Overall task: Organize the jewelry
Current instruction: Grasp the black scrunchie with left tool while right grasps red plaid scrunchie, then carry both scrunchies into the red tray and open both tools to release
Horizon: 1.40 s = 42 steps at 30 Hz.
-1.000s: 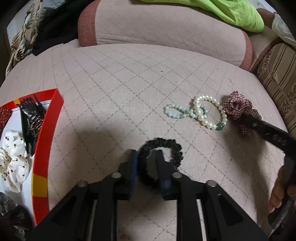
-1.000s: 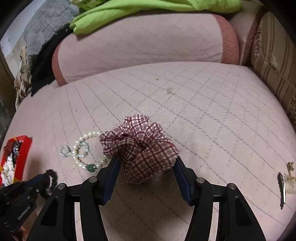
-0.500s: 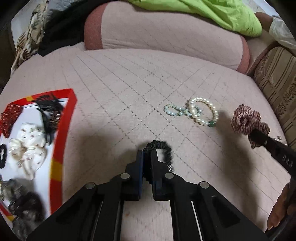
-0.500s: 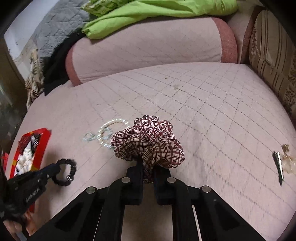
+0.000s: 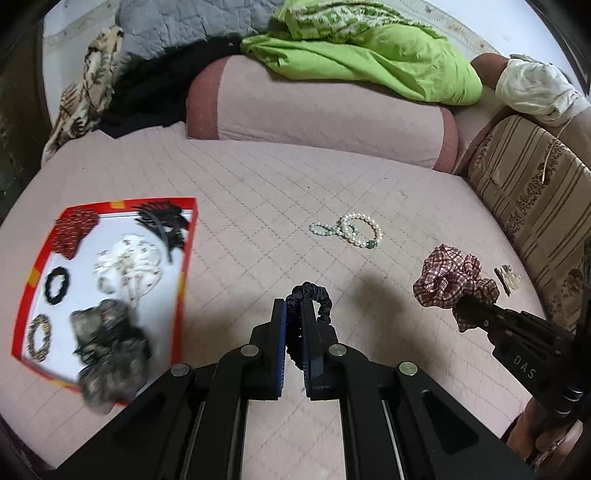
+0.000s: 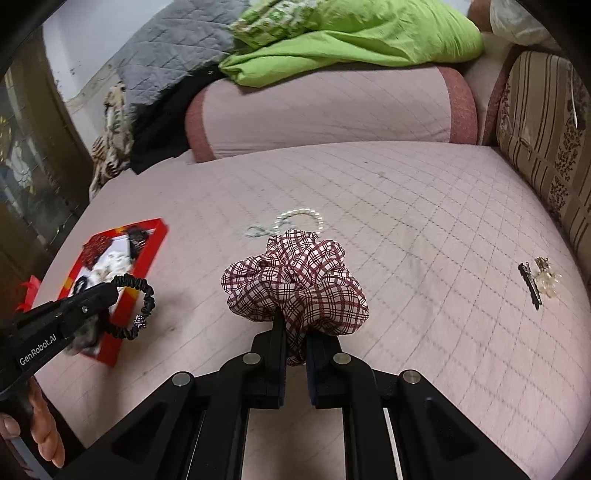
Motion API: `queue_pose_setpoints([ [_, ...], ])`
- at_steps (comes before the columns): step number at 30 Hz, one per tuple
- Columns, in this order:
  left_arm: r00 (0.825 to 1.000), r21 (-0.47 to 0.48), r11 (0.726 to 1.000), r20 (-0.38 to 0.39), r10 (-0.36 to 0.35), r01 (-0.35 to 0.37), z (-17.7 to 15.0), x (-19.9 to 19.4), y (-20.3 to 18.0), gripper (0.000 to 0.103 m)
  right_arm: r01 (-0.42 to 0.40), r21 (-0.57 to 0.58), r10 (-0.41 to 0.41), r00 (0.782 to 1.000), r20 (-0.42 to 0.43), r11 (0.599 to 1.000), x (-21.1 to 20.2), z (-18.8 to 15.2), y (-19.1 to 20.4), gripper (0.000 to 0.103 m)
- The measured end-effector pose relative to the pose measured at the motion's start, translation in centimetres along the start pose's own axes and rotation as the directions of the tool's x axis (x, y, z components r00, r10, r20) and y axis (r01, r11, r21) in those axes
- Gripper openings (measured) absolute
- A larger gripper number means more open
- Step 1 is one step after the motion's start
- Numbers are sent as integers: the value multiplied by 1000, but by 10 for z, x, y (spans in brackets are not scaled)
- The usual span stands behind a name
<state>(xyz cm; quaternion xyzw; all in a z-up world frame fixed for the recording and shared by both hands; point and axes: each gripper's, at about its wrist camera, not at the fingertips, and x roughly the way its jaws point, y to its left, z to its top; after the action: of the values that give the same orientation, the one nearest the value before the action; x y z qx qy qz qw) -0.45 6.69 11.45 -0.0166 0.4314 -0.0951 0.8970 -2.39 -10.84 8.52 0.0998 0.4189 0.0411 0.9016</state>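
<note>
Gripping scrunchies: left tool (image 5: 294, 309) black scrunchie (image 5: 314, 300), right tool (image 6: 295, 325) plaid scrunchie (image 6: 299, 280).

Both tongs closed and raised — left tongs (image 5: 293, 314) lifting black scrunchie (image 5: 314, 295), right tongs (image 6: 295, 332) lifting plaid scrunchie (image 6: 295, 280).

This is a home, most likely a bedroom. The surface is a bed (image 5: 280, 192) under a pink quilted cover stitched in diamonds, with a matching bolster pillow (image 5: 317, 118) across its head. A crumpled green blanket (image 5: 369, 55) and a grey quilt (image 5: 166, 26) are heaped behind it, beside dark clothes and a patterned cloth. A striped, flowered cushion (image 5: 532, 177) lines the right edge. Hair ties and bead bracelets (image 5: 349, 230) lie loose on the cover.
</note>
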Motion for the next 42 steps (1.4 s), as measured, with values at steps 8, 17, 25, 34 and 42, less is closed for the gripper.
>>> queue_pose_setpoints([
  [8, 1000, -47, 999, 6, 26, -26, -22, -34, 25, 7, -41, -53, 42, 999, 25, 998, -30, -14, 40, 9],
  [17, 996, -108, 992, 59, 71, -65, -27, -71, 59, 7, -81, -123, 86, 996, 30, 989, -46, -25, 80, 10],
  [25, 983, -154, 979, 105, 151, -134, -27, -99, 100, 7, -124, -181, 128, 992, 9, 976, -50, -28, 114, 10],
  [34, 975, -276, 946, 91, 201, -170, -35, -109, 167, 7, -172, -256, 169, 985, -32, 951, -41, -30, 159, 10],
  [42, 978, -332, 928, 62, 199, -168, -48, -98, 204, 7, -212, -295, 197, 977, -79, 932, -18, -25, 199, 10],
])
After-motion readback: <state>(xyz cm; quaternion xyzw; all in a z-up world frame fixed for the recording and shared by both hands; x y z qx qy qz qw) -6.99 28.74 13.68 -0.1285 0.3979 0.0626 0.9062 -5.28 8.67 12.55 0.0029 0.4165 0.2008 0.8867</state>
